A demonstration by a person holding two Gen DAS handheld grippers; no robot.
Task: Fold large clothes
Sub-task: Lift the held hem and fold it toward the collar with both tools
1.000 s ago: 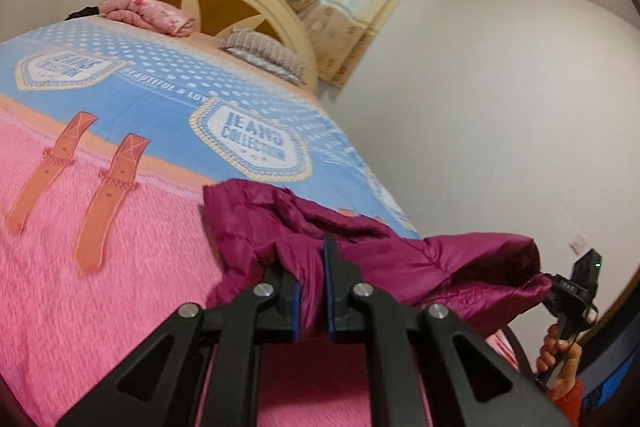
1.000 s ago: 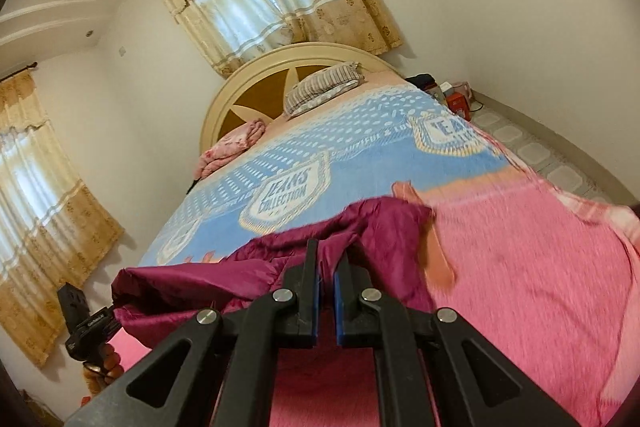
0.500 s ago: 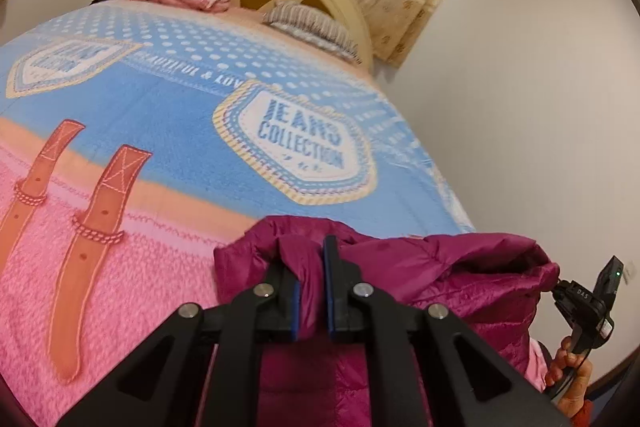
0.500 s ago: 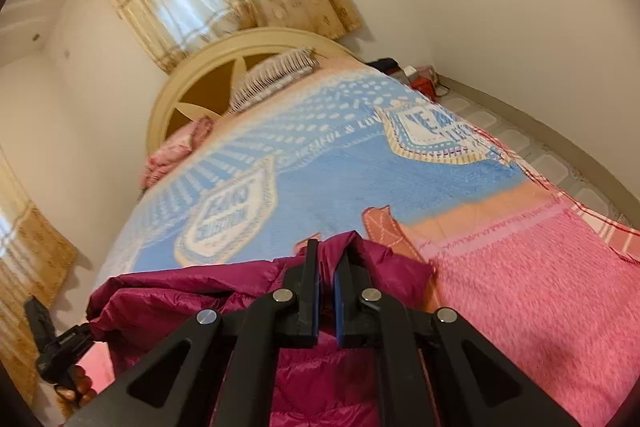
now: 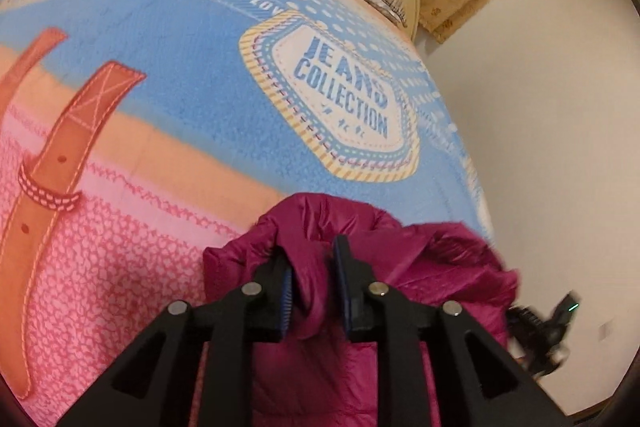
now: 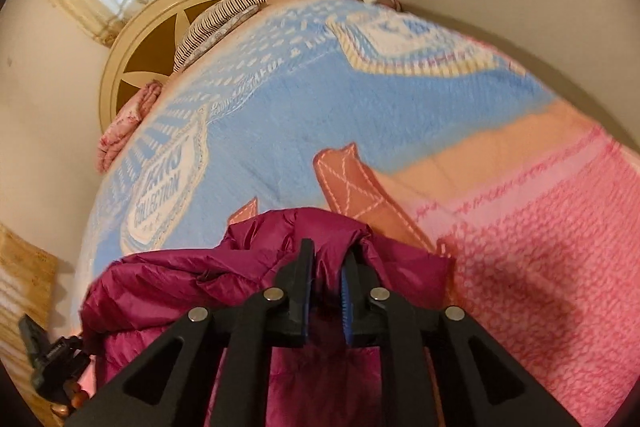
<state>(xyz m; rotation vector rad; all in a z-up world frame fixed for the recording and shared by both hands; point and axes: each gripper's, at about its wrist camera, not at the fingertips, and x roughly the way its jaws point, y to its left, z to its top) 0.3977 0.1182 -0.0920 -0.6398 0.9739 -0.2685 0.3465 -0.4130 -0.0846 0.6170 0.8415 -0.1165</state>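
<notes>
1 maroon jacket [image 5: 432, 259], 2 grippers: left gripper [image 5: 312, 267] & right gripper [image 6: 328, 267] jaws opening, fabric between; 0.5 s ago clamped.

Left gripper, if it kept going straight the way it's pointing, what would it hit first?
The jacket: a fold of it already sits between the opening jaws of the left gripper. Past that fold, it would probably press into the blanket on the bed, though depth is hard to judge.
</notes>
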